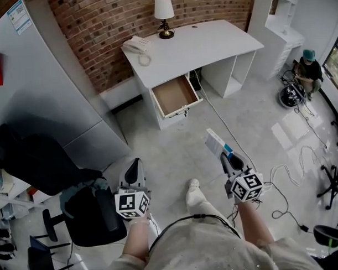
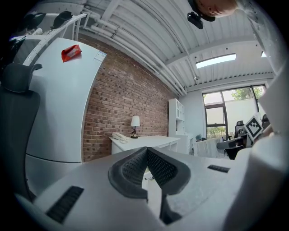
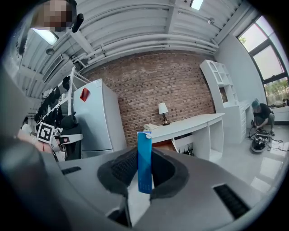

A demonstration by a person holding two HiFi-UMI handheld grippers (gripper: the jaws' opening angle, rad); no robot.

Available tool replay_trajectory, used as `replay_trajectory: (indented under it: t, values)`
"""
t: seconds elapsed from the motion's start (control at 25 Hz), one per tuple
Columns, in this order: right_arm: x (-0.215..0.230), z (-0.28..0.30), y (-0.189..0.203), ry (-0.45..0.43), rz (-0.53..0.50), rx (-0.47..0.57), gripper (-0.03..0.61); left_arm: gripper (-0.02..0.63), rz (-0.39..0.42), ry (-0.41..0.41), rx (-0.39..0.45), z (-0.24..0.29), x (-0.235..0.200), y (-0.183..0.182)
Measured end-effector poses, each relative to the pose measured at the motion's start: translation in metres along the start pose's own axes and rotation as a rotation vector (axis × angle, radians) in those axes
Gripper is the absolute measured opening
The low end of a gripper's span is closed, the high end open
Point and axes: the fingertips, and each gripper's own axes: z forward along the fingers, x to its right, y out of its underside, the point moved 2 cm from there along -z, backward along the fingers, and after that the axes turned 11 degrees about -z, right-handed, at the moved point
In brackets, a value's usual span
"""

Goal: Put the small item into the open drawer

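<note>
Nothing legible noted. Sticker (image 1: pixel 19 16) on the white fridge (image 1: pixel 45 69) had print too small to read. Blue box (image 3: pixel 144 161) carried faint marks, blurred, not readable either.

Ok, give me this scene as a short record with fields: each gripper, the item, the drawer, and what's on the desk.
left gripper: jaws together, nothing between them
right gripper: jaws shut on the small blue box
small blue box: upright between the jaws, not yet in the drawer
drawer: open, looks empty
desk: white, holds a lamp and a telephone
</note>
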Motion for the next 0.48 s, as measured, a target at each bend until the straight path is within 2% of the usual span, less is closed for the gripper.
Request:
replay_trajectory:
  t: [0.48]
  values:
    - [0.049,0.129,-0.015,-0.115,-0.014,-0.072,0.072,0.005,-0.021,-0.054,-0.022,0.117,-0.033,-0.010]
